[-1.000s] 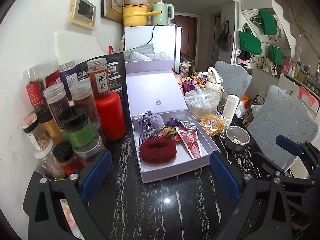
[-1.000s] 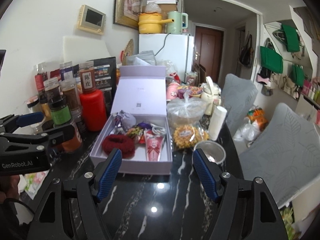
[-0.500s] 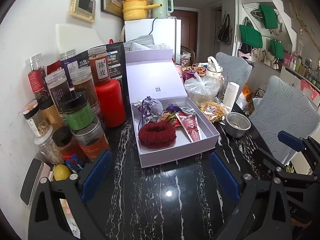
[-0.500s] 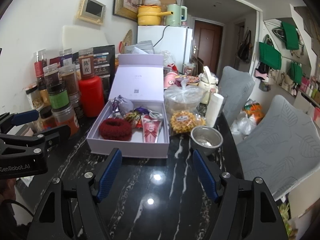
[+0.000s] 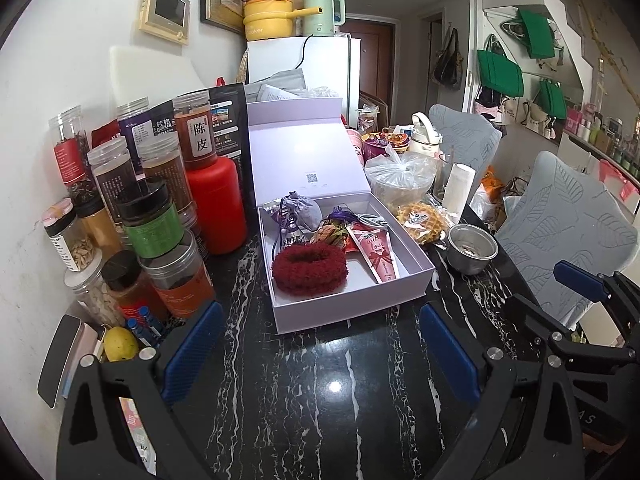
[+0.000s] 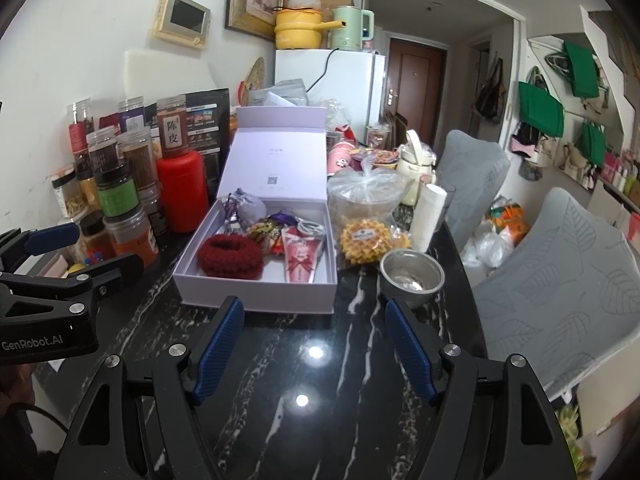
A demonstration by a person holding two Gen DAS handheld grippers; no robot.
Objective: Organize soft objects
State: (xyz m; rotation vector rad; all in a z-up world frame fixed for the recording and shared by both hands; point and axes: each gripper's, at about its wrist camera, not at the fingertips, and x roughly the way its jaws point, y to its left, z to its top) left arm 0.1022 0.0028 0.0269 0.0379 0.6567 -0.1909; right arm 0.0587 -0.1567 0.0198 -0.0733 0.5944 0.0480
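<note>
An open lavender box [image 5: 408, 284] [image 6: 256, 294] stands on the black marble table. Inside lie a fluffy dark red scrunchie [image 5: 309, 268] [image 6: 230, 256], a lavender pouch [image 5: 300, 213] [image 6: 250, 210], a pink cone packet [image 5: 376, 254] [image 6: 301, 258] and small wrapped items. My left gripper [image 5: 320, 354] is open and empty, in front of the box. My right gripper [image 6: 314, 346] is open and empty, in front of the box too. The left gripper also shows at the left of the right wrist view [image 6: 84, 252].
Several spice jars [image 5: 152, 220] and a red bottle [image 5: 216, 204] crowd the left wall. A steel bowl [image 6: 412, 276], a bagged waffle [image 6: 366, 240], a bagged container [image 6: 366, 196] and a white roll [image 6: 428, 216] sit right of the box. Grey chairs [image 6: 560, 280] stand at the right.
Both grippers have drawn back from the box and risen slightly; more table shows in front of them. Both stay open. The box contents have not moved.
</note>
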